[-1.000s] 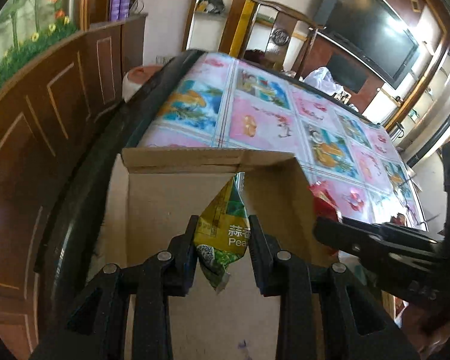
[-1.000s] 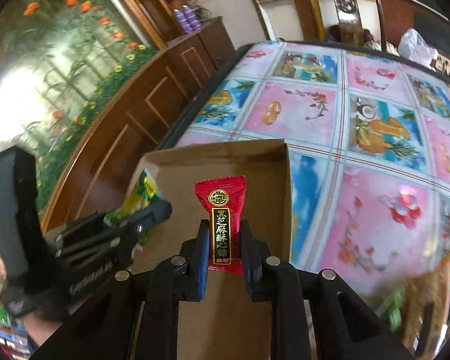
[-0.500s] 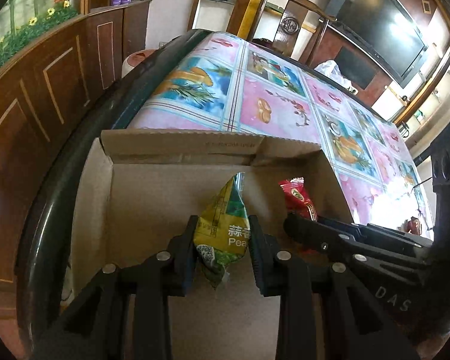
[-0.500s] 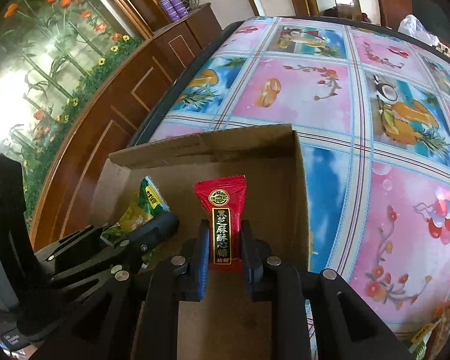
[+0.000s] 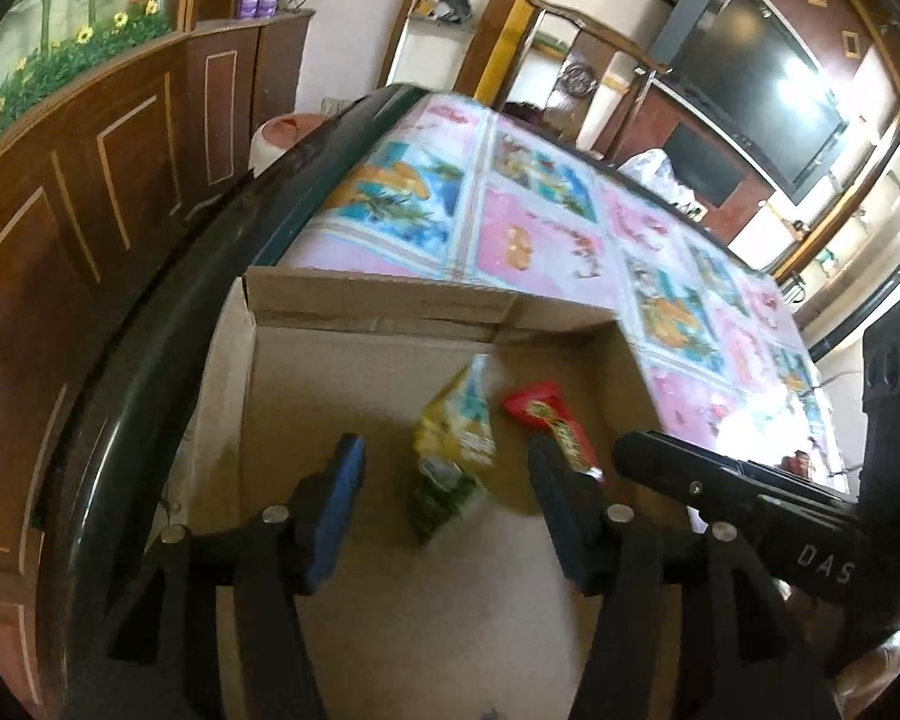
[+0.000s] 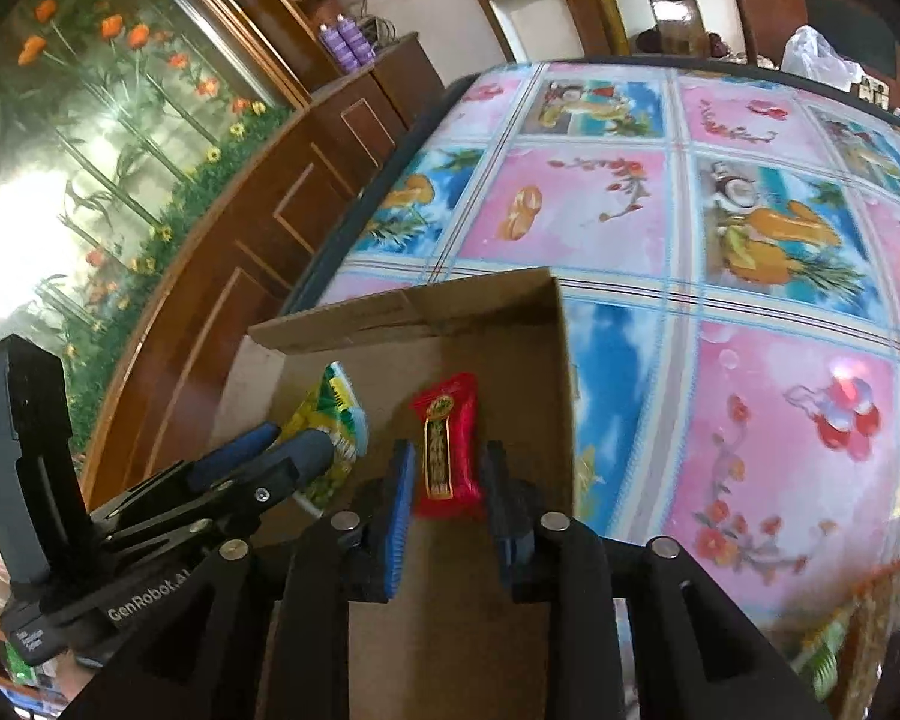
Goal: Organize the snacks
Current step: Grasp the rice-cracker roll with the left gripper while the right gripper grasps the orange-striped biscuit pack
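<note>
Presently we record both tools over an open cardboard box (image 5: pixel 390 360) that sits at the near left corner of the desk (image 5: pixel 540 240), which wears a pink and blue picture cloth.

Left wrist view, from left to right: a brown panelled cabinet (image 5: pixel 90 180) fills the left of the frame, then the dark rim of the desk. The left tool (image 5: pixel 444 480) stands at lower centre. Its jaws have just been opening and now stand wide apart. The green and yellow snack packet (image 5: pixel 453 450) lies between them, and we see a clear gap on either side, so neither pad presses it. It is blurred, and we cannot tell whether it rests on the box floor. To its right lies the red candy packet (image 5: pixel 546 414), and at lower right the right tool enters the frame.

Right wrist view, from left to right: the left tool comes in from the lower left, with the green and yellow packet beyond its fingertips (image 6: pixel 258 441). At lower centre is the right tool (image 6: pixel 447 468). Its jaws have just been opening slightly, and the red candy packet stands upright between them inside the box. A narrow gap shows at each pad, so we judge it released. Right of the box wall the desk cloth runs on.
</note>
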The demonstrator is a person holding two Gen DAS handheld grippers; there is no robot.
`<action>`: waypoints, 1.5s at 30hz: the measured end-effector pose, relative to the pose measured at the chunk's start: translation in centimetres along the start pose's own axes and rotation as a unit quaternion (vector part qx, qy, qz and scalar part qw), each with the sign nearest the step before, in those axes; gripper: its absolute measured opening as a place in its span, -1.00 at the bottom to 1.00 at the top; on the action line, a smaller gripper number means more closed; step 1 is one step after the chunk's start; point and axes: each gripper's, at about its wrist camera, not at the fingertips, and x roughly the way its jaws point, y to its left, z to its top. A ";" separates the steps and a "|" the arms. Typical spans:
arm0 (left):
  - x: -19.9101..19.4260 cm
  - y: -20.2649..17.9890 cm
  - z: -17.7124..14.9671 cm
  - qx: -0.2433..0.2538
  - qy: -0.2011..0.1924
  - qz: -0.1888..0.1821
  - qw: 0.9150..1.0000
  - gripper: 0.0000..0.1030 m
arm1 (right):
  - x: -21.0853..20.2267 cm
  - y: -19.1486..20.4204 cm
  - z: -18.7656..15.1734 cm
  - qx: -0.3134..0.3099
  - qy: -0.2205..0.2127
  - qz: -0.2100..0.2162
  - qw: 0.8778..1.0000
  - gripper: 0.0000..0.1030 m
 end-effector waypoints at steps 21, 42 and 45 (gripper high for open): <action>-5.4 -13.2 -9.3 0.083 -0.037 -0.087 0.992 0.25 | -13.4 -11.5 -9.8 0.044 -0.076 0.040 0.995 -0.36; 1.7 -25.9 -16.1 0.239 0.022 -0.002 0.971 0.44 | -19.8 -21.5 -12.5 0.156 -0.149 0.056 0.975 0.03; 1.9 -25.8 -16.5 0.251 0.004 0.016 0.968 -0.10 | -19.4 -21.3 -12.5 0.158 -0.144 0.052 0.976 0.05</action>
